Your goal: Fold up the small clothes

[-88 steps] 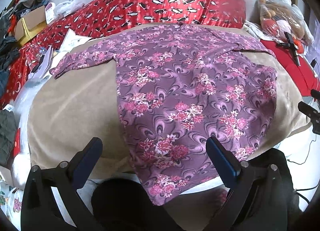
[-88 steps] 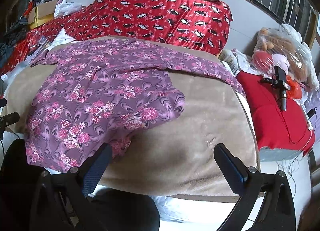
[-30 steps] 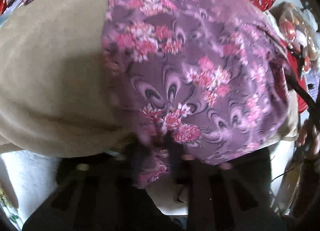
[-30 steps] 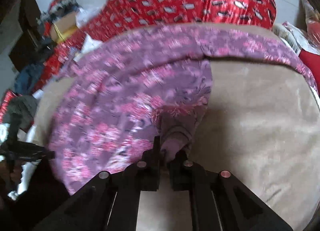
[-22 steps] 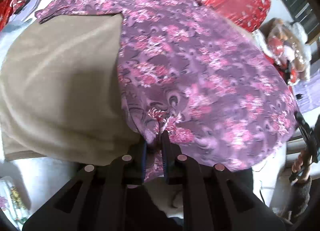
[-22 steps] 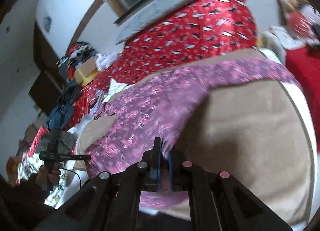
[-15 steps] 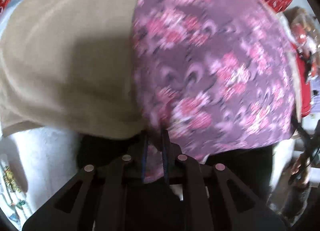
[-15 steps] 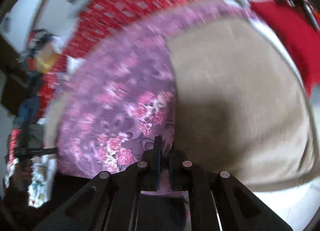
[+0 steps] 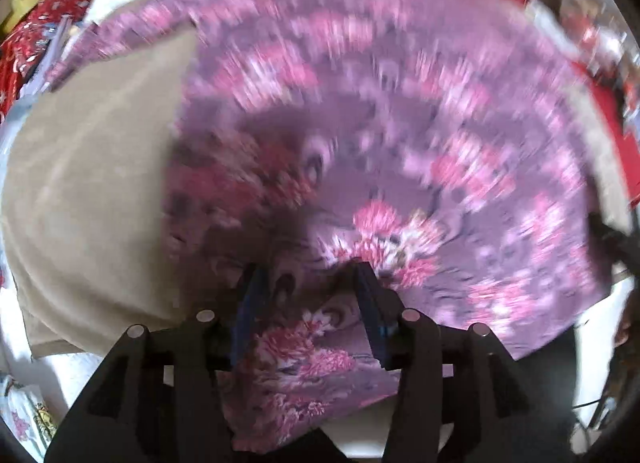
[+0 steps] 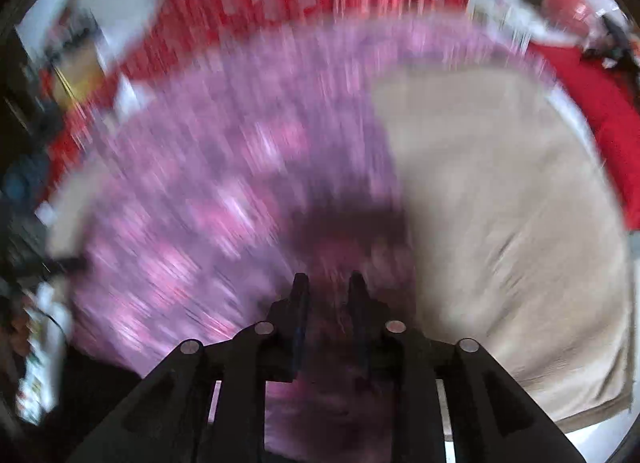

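Floral shirt (image 9: pixel 400 135) spread flat beyond both fingers, hem between them | left gripper (image 9: pixel 308 279) and right gripper (image 10: pixel 326 283) just parting, hem released | no fold made yet

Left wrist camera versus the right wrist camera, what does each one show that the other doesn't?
Only the left wrist view shows the left gripper, jaws apart over the shirt's hem, having just been opening. Only the right wrist view shows the right gripper, its narrower jaws also just opening, and the red cushion. Both show the purple flowered shirt spread on the tan blanket, heavily blurred.
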Demonstrator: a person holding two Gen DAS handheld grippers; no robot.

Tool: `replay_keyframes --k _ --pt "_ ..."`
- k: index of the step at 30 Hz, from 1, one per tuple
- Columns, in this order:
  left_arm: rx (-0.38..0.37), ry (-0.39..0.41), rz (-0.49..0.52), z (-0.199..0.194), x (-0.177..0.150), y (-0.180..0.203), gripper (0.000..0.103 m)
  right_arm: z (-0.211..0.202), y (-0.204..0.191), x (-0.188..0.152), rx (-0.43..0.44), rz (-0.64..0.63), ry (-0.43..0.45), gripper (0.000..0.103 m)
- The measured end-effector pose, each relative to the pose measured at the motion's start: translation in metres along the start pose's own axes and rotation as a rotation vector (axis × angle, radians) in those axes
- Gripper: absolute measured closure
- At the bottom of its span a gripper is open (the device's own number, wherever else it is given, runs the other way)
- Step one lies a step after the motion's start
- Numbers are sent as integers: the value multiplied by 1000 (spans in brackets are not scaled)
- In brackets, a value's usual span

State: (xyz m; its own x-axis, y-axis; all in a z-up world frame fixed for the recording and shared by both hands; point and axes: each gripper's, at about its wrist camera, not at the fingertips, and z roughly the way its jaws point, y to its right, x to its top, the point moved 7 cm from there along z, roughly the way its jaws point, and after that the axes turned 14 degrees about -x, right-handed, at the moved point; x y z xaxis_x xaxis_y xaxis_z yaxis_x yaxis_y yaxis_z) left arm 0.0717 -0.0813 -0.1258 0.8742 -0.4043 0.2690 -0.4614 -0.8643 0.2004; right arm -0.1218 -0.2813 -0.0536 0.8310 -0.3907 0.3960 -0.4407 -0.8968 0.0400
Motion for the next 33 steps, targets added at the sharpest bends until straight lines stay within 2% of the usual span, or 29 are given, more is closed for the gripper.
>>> replay_keyframes --k 1,2,4,5,6,7,8,10,12,16,19,21,23,26,27,28,29,30,32,33 --pt "19 5 14 1 2 2 57 -5 4 4 8 3 32 80" --pt "13 7 26 -1 4 5 57 -13 7 12 57 30 43 80" --pt "-31 21 47 -10 15 12 57 -27 24 32 141 116 71 82" --pt "-39 39 49 -16 23 13 57 -38 45 47 162 181 119 80" --pt "-51 56 49 -21 34 15 57 -45 74 65 152 258 158 71" --pt "-71 71 47 -23 46 18 57 -46 105 79 131 341 179 57" --pt "-84 77 45 -24 56 20 57 -44 138 91 109 437 196 53" --pt "-109 88 38 -21 74 23 57 -31 196 105 82 617 205 49" --pt "-140 93 26 -14 91 27 57 -1 262 114 74 851 154 49" --pt "-190 69 5 1 112 37 57 51 318 128 109 1124 126 49" --pt "-218 59 2 2 115 41 57 93 331 153 173 1210 85 44" --pt "-231 55 17 7 125 46 57 115 339 174 140 1224 77 41" --pt "-230 64 36 10 134 49 57 130 345 183 175 1237 50 34" --pt "-238 81 35 16 151 51 57 153 343 197 155 1236 42 33" --pt "-244 87 27 17 158 50 57 152 345 198 171 1246 77 39" --pt "-248 95 20 18 164 49 57 148 346 198 183 1247 115 64" --pt "-253 111 7 19 174 48 57 144 346 200 173 1233 151 84" --pt "-254 124 -4 19 181 46 57 137 346 205 161 1210 180 92" --pt "-251 166 -32 19 199 39 56 117 346 213 105 1184 258 93" --pt "-227 181 -50 20 207 34 56 97 344 218 85 1150 330 93"
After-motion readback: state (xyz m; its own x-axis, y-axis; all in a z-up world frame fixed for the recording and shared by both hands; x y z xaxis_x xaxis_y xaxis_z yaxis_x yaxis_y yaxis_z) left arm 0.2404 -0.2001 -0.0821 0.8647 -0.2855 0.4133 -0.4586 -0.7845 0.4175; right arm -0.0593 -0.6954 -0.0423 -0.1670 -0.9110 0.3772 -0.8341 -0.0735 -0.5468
